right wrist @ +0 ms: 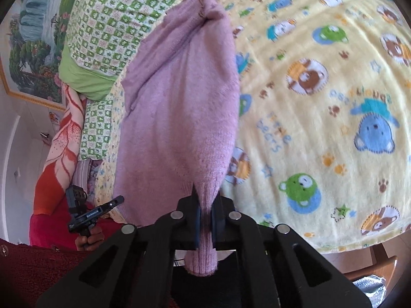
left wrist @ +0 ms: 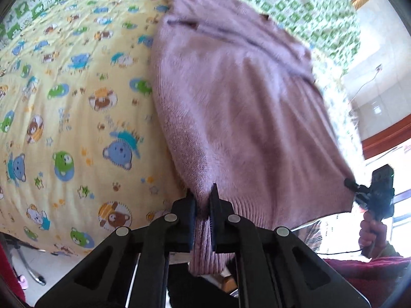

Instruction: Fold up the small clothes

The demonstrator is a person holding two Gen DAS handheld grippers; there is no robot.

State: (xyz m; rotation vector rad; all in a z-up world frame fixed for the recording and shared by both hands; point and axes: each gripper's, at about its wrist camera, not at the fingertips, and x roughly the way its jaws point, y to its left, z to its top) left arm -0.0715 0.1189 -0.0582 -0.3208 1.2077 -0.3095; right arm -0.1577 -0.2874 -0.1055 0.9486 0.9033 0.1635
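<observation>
A fuzzy lilac knitted sweater (left wrist: 231, 97) lies lengthwise on a yellow bear-print blanket (left wrist: 64, 102), with its ribbed hem toward me. My left gripper (left wrist: 201, 196) is shut on one corner of the hem, and the rib bunches between its pads. My right gripper (right wrist: 205, 201) is shut on the other hem corner of the sweater (right wrist: 179, 118). In the left wrist view the right gripper (left wrist: 350, 183) shows at the sweater's far hem corner. In the right wrist view the left gripper (right wrist: 119, 200) shows at the lower left, with a hand under it.
A green checked quilt (right wrist: 108, 18) and an orange patterned blanket (right wrist: 61, 148) lie beyond the sweater. A framed landscape painting (right wrist: 33, 38) hangs on the wall. A wooden chair (right wrist: 380, 264) stands by the bed's edge. A dark red sleeve (right wrist: 30, 264) fills the lower left.
</observation>
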